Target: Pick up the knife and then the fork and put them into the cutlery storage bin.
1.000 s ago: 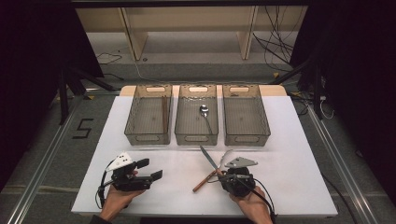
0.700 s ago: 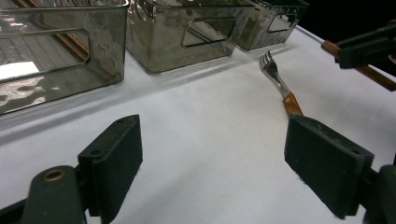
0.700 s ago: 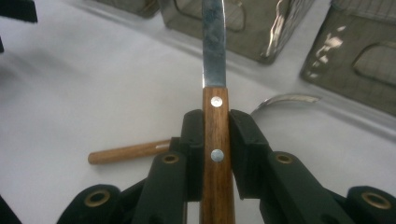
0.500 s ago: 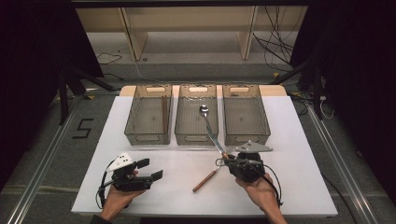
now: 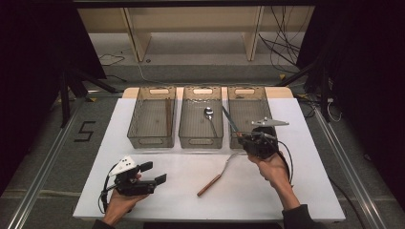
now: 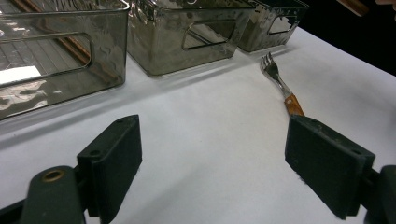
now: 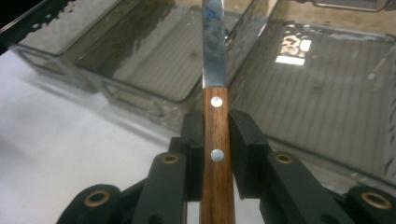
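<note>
A wooden-handled knife (image 7: 215, 60) sits upright between the pads of my right gripper (image 7: 216, 140), which is shut on its handle. In the high view that right gripper (image 5: 248, 139) hovers at the near end of the right bin (image 5: 260, 102), and the knife blade (image 5: 229, 119) slants up-left over the gap between the middle and right bins. A fork (image 5: 217, 175) with a wooden handle lies on the white table, also seen as the fork (image 6: 280, 84) ahead of my left gripper (image 6: 212, 158). The left gripper (image 5: 153, 174) rests open at the front left with nothing in it.
Three smoky clear bins stand in a row at the back: the left bin (image 5: 152, 138), the middle bin (image 5: 191, 138) with a spoon (image 5: 209, 114) in it, and the right one. The white table (image 5: 310, 181) ends close behind the hands.
My right gripper has risen and moved away from the person toward the right bin, carrying the knife. The fork stays on the table. The left gripper has not moved.
</note>
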